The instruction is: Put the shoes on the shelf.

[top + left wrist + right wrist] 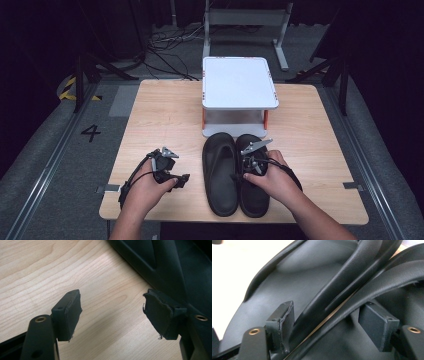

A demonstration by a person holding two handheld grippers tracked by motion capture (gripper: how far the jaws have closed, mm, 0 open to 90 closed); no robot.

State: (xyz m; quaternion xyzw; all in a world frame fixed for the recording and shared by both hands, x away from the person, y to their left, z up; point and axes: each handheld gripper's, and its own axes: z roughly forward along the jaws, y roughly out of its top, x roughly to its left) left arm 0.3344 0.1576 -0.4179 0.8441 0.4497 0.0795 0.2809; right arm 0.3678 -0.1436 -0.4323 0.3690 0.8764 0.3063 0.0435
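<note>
Two black slippers lie side by side at the table's front middle, the left slipper [220,172] and the right slipper [254,200]. My right gripper [241,172] hovers low over the seam between them. In the right gripper view its jaws [332,322] stand open astride the adjoining rims, with the left slipper's footbed [294,282] and the right slipper's rim [374,285] running between the pads without being pinched. My left gripper [182,179] sits just left of the left slipper, open over bare wood [112,312]. The slipper's edge [170,270] lies beyond its right jaw.
A white two-level stand [239,82] with orange posts occupies the back middle of the wooden table [160,115]. Bare wood stretches to the left and right of the slippers. The front edge of the table runs close under both hands.
</note>
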